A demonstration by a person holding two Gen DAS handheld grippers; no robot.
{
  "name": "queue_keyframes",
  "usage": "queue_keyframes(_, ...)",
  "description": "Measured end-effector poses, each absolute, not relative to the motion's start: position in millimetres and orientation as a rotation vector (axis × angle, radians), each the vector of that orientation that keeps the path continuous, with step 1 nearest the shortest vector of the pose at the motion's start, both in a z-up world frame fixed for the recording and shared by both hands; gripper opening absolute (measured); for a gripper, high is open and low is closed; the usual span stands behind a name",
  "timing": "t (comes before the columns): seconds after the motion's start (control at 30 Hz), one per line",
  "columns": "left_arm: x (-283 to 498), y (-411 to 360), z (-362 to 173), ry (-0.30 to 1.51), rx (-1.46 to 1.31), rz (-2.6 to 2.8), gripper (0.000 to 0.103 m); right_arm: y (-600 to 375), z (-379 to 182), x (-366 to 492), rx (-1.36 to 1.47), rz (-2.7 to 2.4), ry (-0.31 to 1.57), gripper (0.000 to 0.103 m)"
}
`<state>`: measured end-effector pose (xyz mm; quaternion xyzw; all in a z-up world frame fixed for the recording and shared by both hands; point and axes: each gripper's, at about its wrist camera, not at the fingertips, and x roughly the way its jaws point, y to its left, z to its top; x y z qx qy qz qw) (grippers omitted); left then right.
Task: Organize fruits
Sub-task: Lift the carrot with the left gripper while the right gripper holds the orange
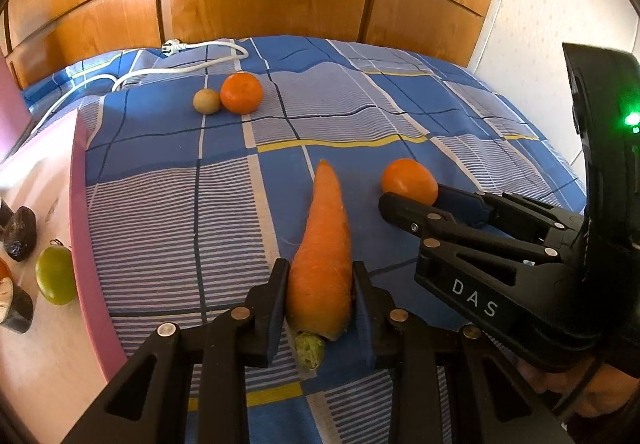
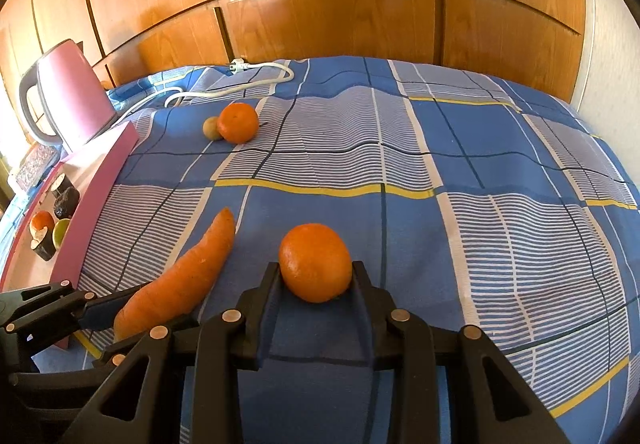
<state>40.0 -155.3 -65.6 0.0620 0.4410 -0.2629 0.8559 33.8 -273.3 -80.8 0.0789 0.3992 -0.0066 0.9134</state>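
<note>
My left gripper [image 1: 320, 284] is shut on the thick end of a carrot [image 1: 323, 244], which lies on the blue checked cloth pointing away. The carrot also shows in the right wrist view [image 2: 184, 280]. My right gripper [image 2: 316, 280] is closed around a tangerine [image 2: 315, 262] resting on the cloth; both fingers touch its sides. The same tangerine shows in the left wrist view [image 1: 409, 181]. A second tangerine [image 1: 241, 92] and a small yellowish fruit [image 1: 207, 100] sit together farther back.
A pink tray [image 1: 86, 244] at the left holds a green fruit [image 1: 55, 280] and dark items [image 1: 20, 232]. A pink kettle [image 2: 68, 100] stands behind it. A white cable with plug [image 1: 176, 60] lies at the cloth's far edge. Wooden cabinets stand behind.
</note>
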Motion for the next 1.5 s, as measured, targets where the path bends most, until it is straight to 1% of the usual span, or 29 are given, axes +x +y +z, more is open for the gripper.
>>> queue_keyframes(0.17, 39.9, -154.8, -65.4, 0.924, 0.127, -0.551, 0.030, -272.4, -80.0, 34.3, 0.159, -0.014, 0.824, 0.035)
queue_keyframes(0.23, 39.7, -154.6, -65.4, 0.922, 0.127, -0.551, 0.030, -271.9, -79.4, 34.9, 0.158, -0.009, 0.827, 0.040)
queue_keyframes(0.5, 38.7, -154.7, -65.6, 0.917, 0.125, -0.549, 0.030, -266.5, -76.4, 40.3, 0.142, -0.012, 0.860, 0.045)
queue_keyframes(0.63, 38.3, -154.6, -65.7, 0.917, 0.124, -0.549, 0.030, -266.5, -75.4, 45.0, 0.141, -0.021, 0.873, 0.045)
queue_keyframes(0.67, 38.4, -154.2, -65.6, 0.918, 0.121, -0.549, 0.030, -266.3, -75.1, 45.9, 0.141, -0.023, 0.876, 0.043)
queue_keyframes(0.7, 38.5, -154.0, -65.5, 0.918, 0.118, -0.548, 0.030, -266.6, -74.6, 46.7, 0.140, -0.032, 0.877, 0.035)
queue_keyframes(1.23, 29.8, -141.8, -58.8, 0.937, 0.068, -0.545, 0.030, -276.5, -71.1, 23.6, 0.198, -0.015, 0.901, 0.035)
queue_keyframes(1.5, 25.1, -137.6, -50.1, 0.915, 0.057, -0.546, 0.030, -273.7, -69.4, 12.9, 0.198, -0.001, 0.911, 0.035)
